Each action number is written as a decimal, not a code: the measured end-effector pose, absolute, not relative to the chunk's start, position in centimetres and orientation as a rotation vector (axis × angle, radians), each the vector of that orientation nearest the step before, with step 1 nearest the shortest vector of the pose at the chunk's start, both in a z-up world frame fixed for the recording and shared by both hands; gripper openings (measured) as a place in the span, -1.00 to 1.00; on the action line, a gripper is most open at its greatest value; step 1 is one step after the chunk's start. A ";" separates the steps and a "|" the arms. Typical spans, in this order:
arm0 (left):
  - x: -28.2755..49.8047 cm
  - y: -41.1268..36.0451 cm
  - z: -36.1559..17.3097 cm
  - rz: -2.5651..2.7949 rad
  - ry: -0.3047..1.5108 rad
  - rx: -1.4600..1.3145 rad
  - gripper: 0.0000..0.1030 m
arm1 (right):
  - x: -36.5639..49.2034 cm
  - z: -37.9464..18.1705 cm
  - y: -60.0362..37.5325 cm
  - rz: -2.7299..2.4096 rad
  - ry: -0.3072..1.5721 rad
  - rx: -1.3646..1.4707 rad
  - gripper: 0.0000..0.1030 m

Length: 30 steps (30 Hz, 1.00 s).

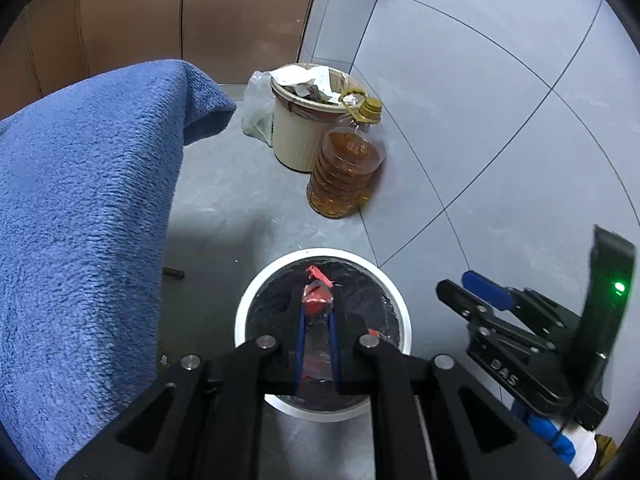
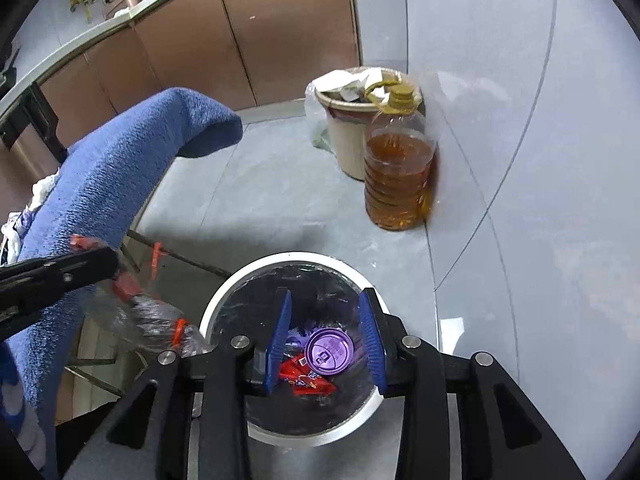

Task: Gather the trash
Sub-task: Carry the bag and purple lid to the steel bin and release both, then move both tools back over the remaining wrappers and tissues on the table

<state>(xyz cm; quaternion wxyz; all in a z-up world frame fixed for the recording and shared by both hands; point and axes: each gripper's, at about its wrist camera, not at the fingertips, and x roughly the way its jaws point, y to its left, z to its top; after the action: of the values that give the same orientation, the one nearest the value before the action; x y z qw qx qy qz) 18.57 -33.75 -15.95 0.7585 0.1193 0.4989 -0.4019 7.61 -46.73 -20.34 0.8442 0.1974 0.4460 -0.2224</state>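
A white-rimmed trash bin [image 1: 244,312] with a black liner stands on the grey floor; it also shows in the right wrist view [image 2: 224,296]. My left gripper [image 1: 317,312] is shut on a clear plastic wrapper with red print [image 1: 317,298], held over the bin's opening. In the right wrist view the left gripper [image 2: 60,276] shows at the left with the crumpled wrapper [image 2: 148,316] hanging beside the bin rim. My right gripper [image 2: 326,340] is open and empty above the bin. Inside lie a purple lid [image 2: 329,351] and red wrappers [image 2: 308,382].
A blue towel [image 1: 80,208] drapes over a rack at the left. A cream bucket [image 1: 296,136] full of paper and a large oil bottle [image 1: 344,176] stand by the tiled wall. Brown cabinets [image 2: 260,40] run behind.
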 end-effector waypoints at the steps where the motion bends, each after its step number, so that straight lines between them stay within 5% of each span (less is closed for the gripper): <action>1: 18.5 -33.9 -16.1 -0.877 1.094 0.257 -0.80 | 7.3 -20.0 -46.6 -0.474 0.934 0.411 -0.31; 4: 18.4 -34.5 -16.6 -0.883 1.120 0.246 -0.75 | 6.5 -19.3 -46.7 -0.482 0.914 0.406 -0.29; 9: 18.4 -35.6 -17.4 -0.874 1.132 0.237 -0.12 | 5.3 -18.3 -46.9 -0.498 0.887 0.401 -0.27; 17: 18.2 -35.5 -17.2 -0.875 1.114 0.238 -0.12 | 4.1 -17.6 -47.5 -0.502 0.859 0.425 -0.24; 30: 17.0 -28.9 -8.5 -0.837 0.917 0.154 -0.12 | 5.0 -13.4 -44.7 -0.388 0.782 0.391 -0.18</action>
<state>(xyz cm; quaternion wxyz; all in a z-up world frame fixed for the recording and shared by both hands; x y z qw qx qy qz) 16.97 -28.90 -8.52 0.8107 0.0720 0.4291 -0.3917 5.02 -44.67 -13.39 0.8879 0.1881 0.3761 -0.1865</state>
